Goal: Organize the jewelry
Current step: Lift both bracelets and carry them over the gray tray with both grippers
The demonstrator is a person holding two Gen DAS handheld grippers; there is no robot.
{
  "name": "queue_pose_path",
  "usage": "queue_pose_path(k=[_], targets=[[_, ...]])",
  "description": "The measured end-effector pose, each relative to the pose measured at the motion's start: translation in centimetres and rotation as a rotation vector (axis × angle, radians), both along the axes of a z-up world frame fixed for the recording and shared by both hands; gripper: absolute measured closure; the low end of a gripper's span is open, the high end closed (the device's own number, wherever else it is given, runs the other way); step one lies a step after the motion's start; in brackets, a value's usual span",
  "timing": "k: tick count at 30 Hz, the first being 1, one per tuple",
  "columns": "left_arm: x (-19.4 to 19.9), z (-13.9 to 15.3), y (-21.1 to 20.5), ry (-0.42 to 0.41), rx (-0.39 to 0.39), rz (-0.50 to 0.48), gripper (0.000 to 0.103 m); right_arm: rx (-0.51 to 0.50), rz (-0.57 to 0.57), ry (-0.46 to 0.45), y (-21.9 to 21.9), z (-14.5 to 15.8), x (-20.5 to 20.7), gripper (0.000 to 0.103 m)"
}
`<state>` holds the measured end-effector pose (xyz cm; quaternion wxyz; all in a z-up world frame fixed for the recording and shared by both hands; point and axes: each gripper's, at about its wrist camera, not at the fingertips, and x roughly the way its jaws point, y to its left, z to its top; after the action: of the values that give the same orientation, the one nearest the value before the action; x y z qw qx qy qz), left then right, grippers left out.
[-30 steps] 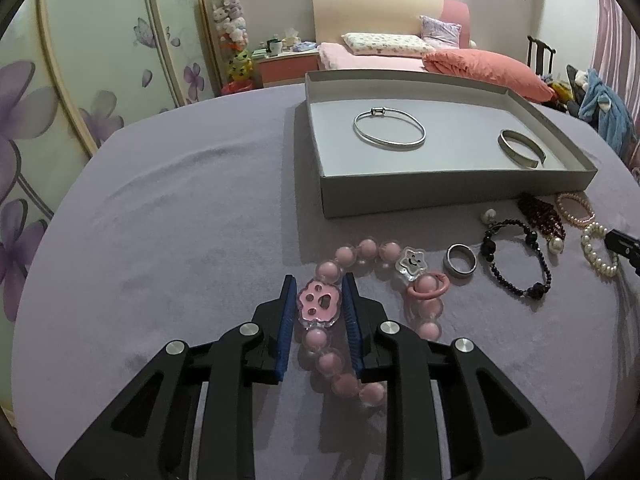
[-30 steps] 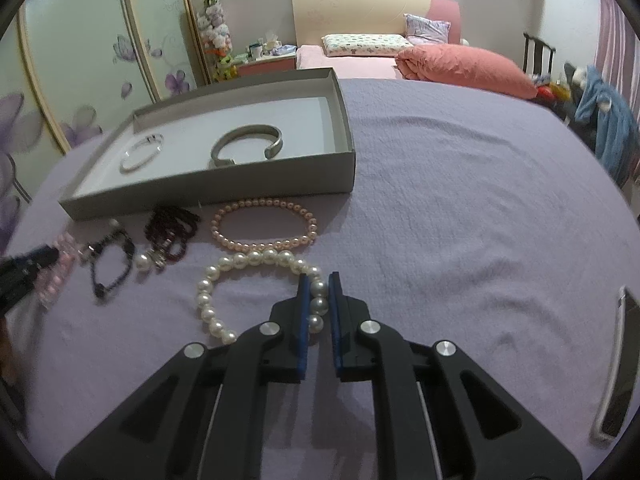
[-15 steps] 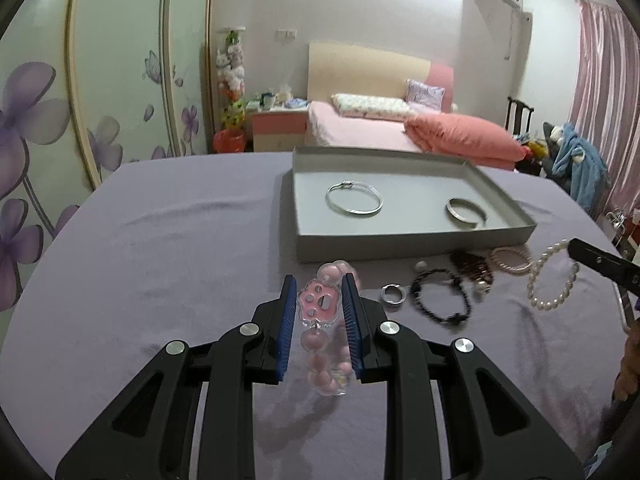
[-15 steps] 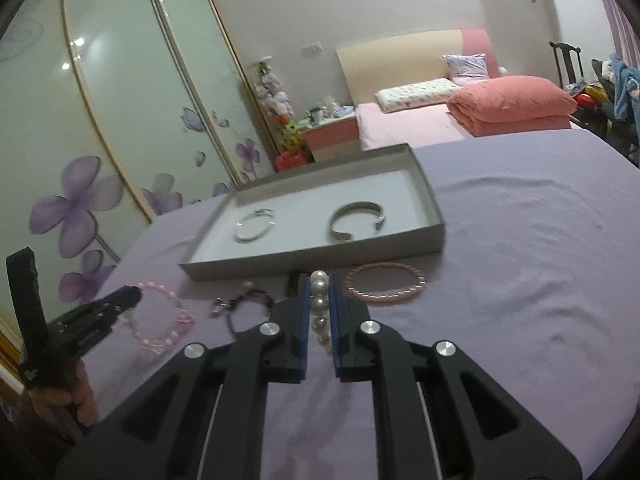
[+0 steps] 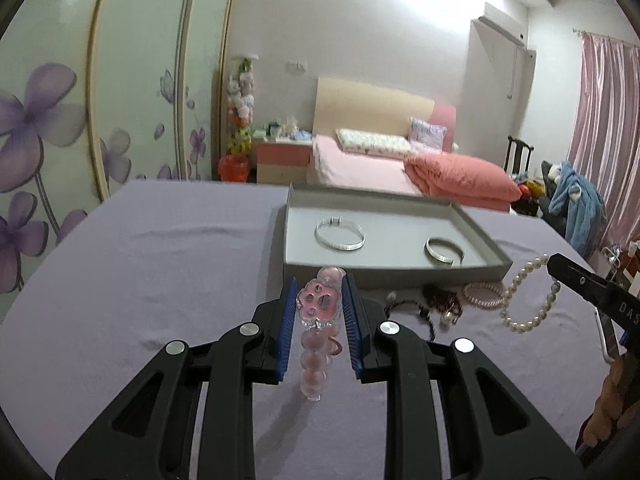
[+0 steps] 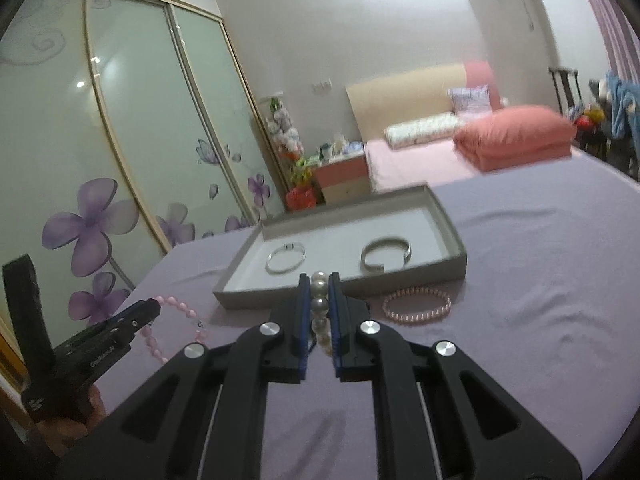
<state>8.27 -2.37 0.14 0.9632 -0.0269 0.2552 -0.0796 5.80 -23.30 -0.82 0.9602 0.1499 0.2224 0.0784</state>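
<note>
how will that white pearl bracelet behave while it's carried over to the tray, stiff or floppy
Probably floppy: the white pearl bracelet hangs from the right gripper as a drooping loop, so it may swing. Only a few round, glossy beads sit between the fingers, so it could slip if the grip eased. Laid in the grey tray, it would likely slump flat rather than roll.

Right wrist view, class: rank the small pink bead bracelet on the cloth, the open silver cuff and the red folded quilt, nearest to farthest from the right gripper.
From the right gripper:
1. Small pink bead bracelet, on the cloth, just right.
2. Open silver cuff, inside the grey tray.
3. Red folded quilt, on the bed, far right.
</note>
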Motion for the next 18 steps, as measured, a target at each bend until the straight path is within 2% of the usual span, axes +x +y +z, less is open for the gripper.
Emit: queue_pose_path(k=[4, 9, 13, 18], targets=[[-0.9, 1.3, -0.9, -0.072, 0.015, 0.011, 0.079, -0.075, -0.034, -0.083, 1.1, 1.3, -1.1, 0.093], [-1.3, 2.0, -1.8, -0.12, 0.044, 0.007, 0.079, -0.19, -0.091, -0.175, 2.6, 2.3, -1.9, 0.093], [-1.2, 2.3, -2.3, -0.147, 0.059, 0.012, 0.079, -0.228, -0.133, -0.214, 3.0, 3.0, -1.9, 0.093], [-1.1, 2.8, -2.7, -0.181, 0.069, 0.026, 0.079, -0.229, -0.163, -0.242, 3.0, 3.4, -1.7, 0.093]])
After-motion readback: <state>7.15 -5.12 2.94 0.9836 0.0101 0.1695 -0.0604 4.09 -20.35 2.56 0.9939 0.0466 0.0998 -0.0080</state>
